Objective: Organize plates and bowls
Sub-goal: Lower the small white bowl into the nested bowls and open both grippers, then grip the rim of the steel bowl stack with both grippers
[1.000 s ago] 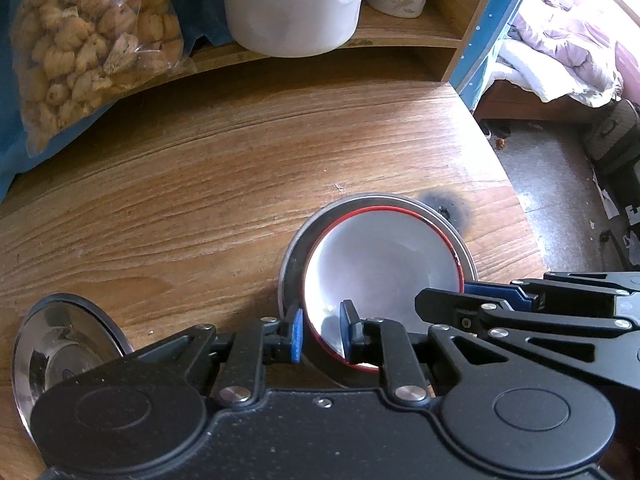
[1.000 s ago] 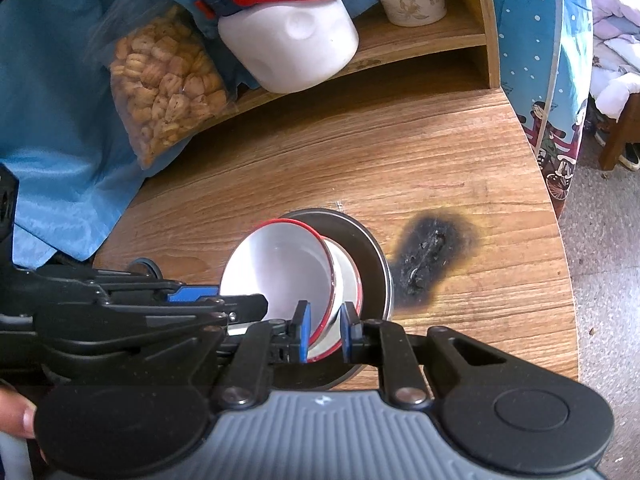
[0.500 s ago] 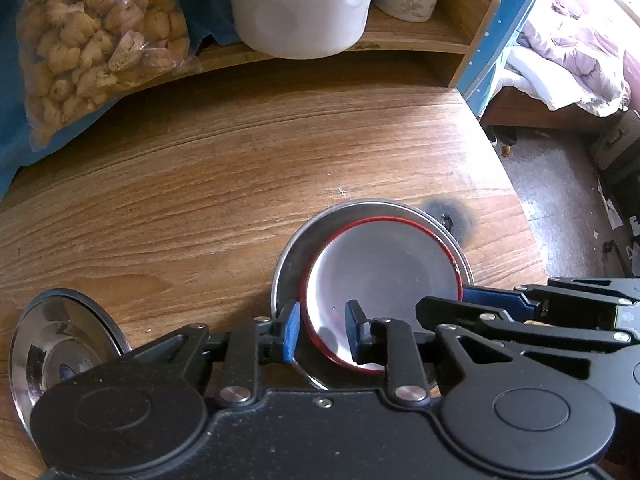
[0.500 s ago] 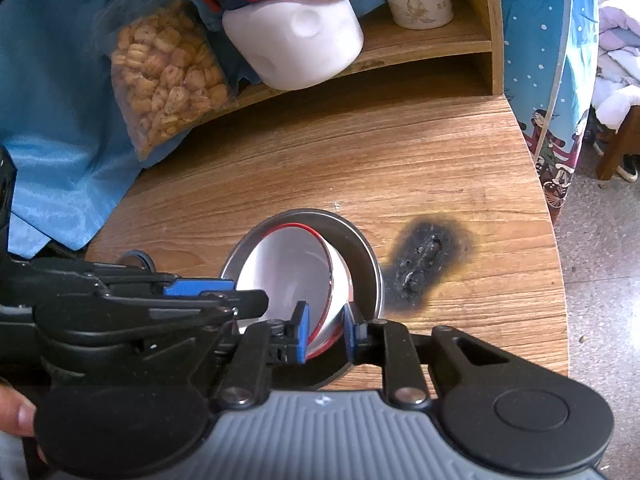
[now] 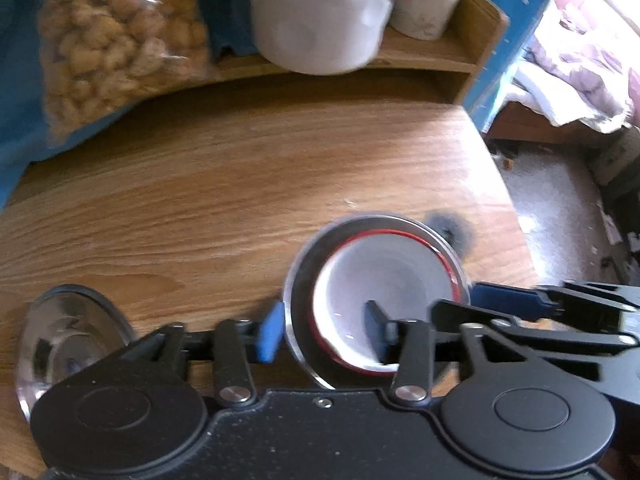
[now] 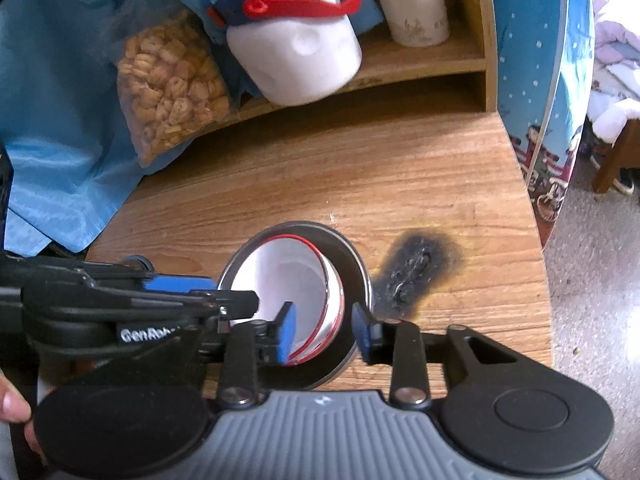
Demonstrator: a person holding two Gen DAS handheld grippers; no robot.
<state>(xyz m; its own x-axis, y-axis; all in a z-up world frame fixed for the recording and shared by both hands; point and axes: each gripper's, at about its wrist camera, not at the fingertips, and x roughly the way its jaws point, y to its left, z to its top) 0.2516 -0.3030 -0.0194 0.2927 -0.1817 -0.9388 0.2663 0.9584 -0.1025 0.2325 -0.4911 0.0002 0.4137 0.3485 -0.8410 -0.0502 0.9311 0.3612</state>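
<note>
Red-rimmed white bowl (image 5: 384, 280) sits nested in the steel plate (image 5: 298, 312) at lower centre, near the surface (image 5: 240, 200) edge. Left tongs (image 5: 320, 330) and right tongs (image 6: 324, 330) have just been opening, both released, straddling the rims

Rounded wooden surface (image 6: 400, 184) with a black scorch mark (image 6: 416, 276), steel plate (image 6: 352, 268) on it, second shiny steel dish (image 5: 68, 336) near its front edge
</note>
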